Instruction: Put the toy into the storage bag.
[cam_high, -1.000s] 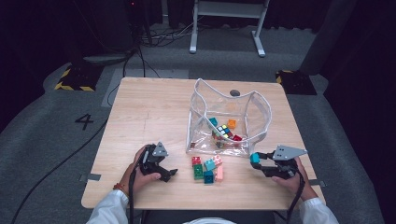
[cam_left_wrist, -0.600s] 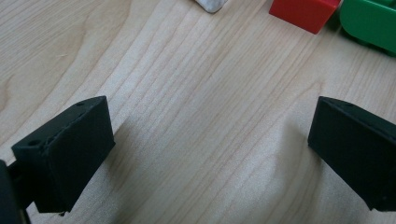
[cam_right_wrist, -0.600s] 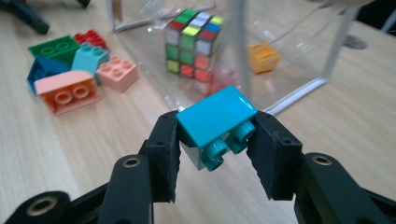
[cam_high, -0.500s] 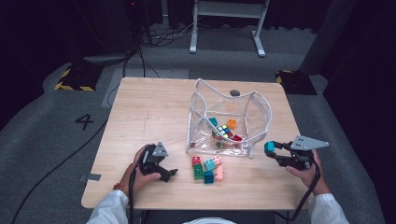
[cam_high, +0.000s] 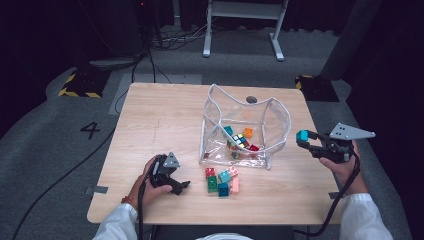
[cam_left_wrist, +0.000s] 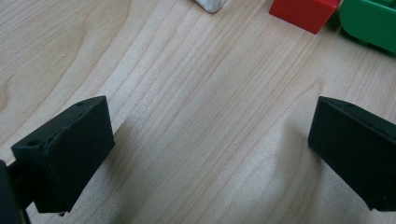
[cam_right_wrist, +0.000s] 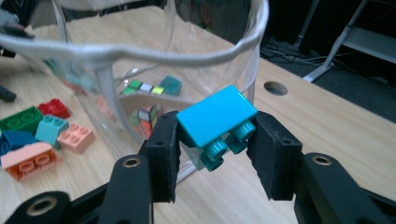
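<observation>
Teal brick (cam_right_wrist: 215, 122): we saw it pinched in the right gripper (cam_high: 309, 142), at the clear bag's (cam_high: 280, 120) three o'clock. Left gripper (cam_high: 181, 187) rested spread, empty. We judged it should clear the rim (cam_right_wrist: 140, 53) before release.

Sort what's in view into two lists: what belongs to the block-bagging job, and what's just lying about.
Part of the job:
- teal block, clamped in the right gripper
- clear bag with blocks and a puzzle cube inside
- loose blocks on the table
- left gripper, open, resting near them

Just lying about:
- white stand behind the table
- cables on the floor
</observation>
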